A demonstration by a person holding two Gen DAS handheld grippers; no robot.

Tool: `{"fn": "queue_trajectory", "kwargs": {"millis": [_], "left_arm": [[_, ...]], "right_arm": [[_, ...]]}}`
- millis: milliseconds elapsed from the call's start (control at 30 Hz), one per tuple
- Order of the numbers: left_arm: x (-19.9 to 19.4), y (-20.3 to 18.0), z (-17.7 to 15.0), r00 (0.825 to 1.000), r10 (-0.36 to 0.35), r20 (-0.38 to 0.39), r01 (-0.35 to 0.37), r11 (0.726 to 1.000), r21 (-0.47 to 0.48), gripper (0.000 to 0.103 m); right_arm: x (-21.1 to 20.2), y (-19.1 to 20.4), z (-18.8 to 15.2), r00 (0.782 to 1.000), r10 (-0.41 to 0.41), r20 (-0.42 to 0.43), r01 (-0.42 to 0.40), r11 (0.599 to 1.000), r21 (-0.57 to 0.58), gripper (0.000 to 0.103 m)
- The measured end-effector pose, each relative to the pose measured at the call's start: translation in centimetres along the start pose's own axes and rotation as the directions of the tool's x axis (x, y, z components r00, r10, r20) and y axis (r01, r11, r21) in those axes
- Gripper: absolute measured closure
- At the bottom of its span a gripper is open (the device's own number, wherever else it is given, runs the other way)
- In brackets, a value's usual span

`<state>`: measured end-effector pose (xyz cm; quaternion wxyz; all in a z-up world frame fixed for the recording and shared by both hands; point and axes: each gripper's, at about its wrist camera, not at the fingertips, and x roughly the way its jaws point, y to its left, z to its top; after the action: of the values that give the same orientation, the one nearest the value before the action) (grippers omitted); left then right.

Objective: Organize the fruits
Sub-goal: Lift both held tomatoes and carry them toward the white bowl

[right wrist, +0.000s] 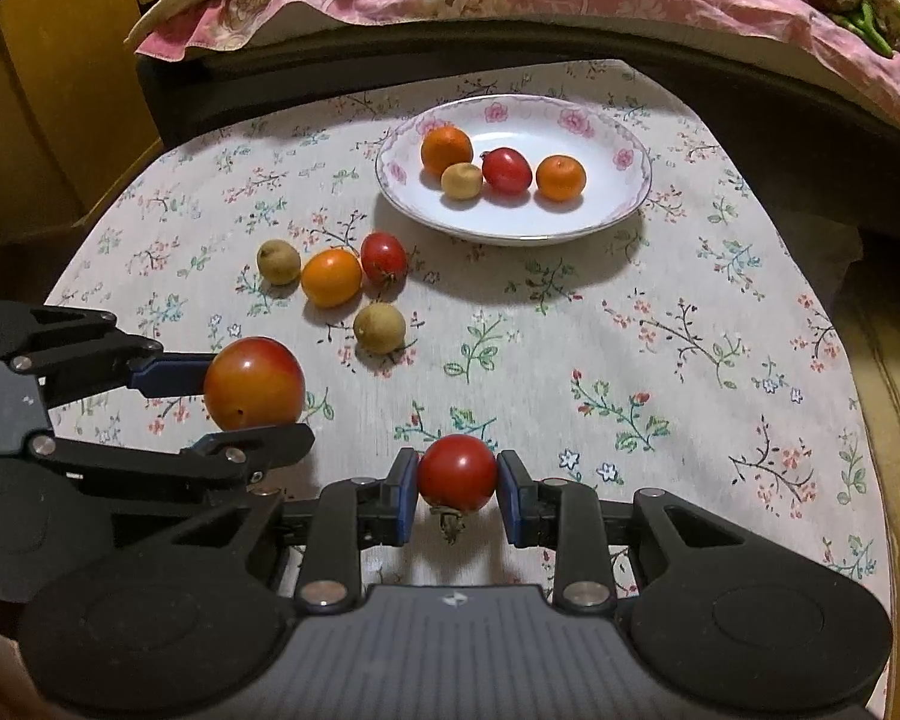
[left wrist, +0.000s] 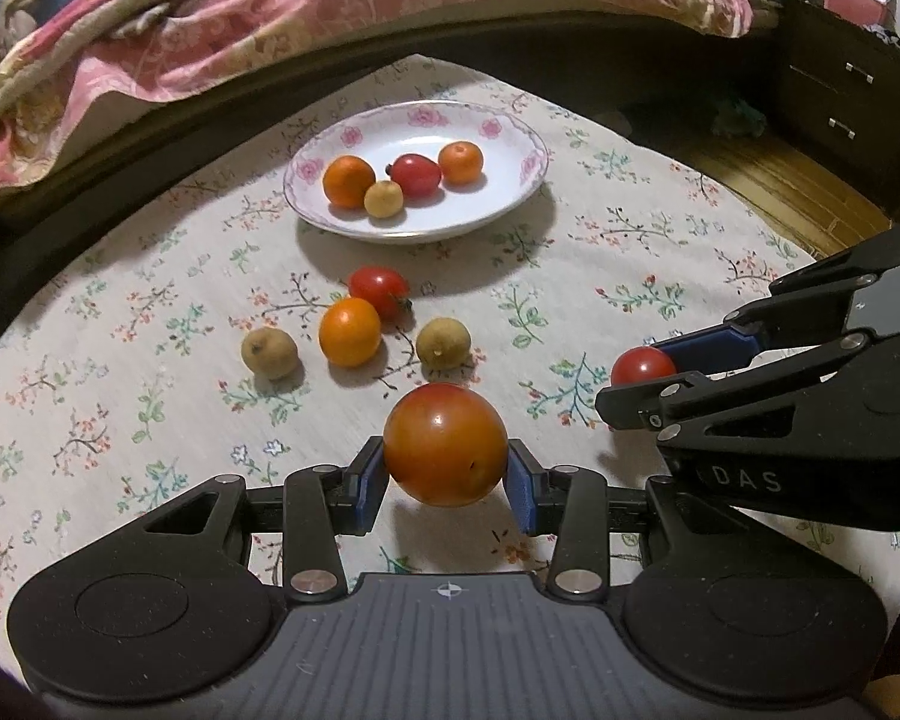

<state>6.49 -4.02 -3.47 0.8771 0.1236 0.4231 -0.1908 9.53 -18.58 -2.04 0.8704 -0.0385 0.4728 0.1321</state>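
Floral-clothed counter [left wrist: 630,192] lying beside a bed, left gripper [left wrist: 446,468] clamping an orange-red tomato [left wrist: 445,444] between its pads, right gripper [right wrist: 457,483] pinching a small red tomato [right wrist: 457,471], plate [right wrist: 600,222] of fruit sitting beyond both.

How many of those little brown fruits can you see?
3. One lies on the plate: brown fruit. Two lie on the tablecloth, at and, either side of the loose orange fruit. None seems hidden.
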Motion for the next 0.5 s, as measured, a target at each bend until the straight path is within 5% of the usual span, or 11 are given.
{"fn": "queue_trajectory", "kwargs": {"millis": [500], "left_arm": [[-0.6, 0.0, 0.9, 0.999, 0.023, 0.038, -0.024, 1.0, 0.02, 0.055]], "right_arm": [[-0.4, 0.0, 1.3, 0.999, -0.011, 0.035, 0.011, 1.0, 0.002, 0.071]]}}
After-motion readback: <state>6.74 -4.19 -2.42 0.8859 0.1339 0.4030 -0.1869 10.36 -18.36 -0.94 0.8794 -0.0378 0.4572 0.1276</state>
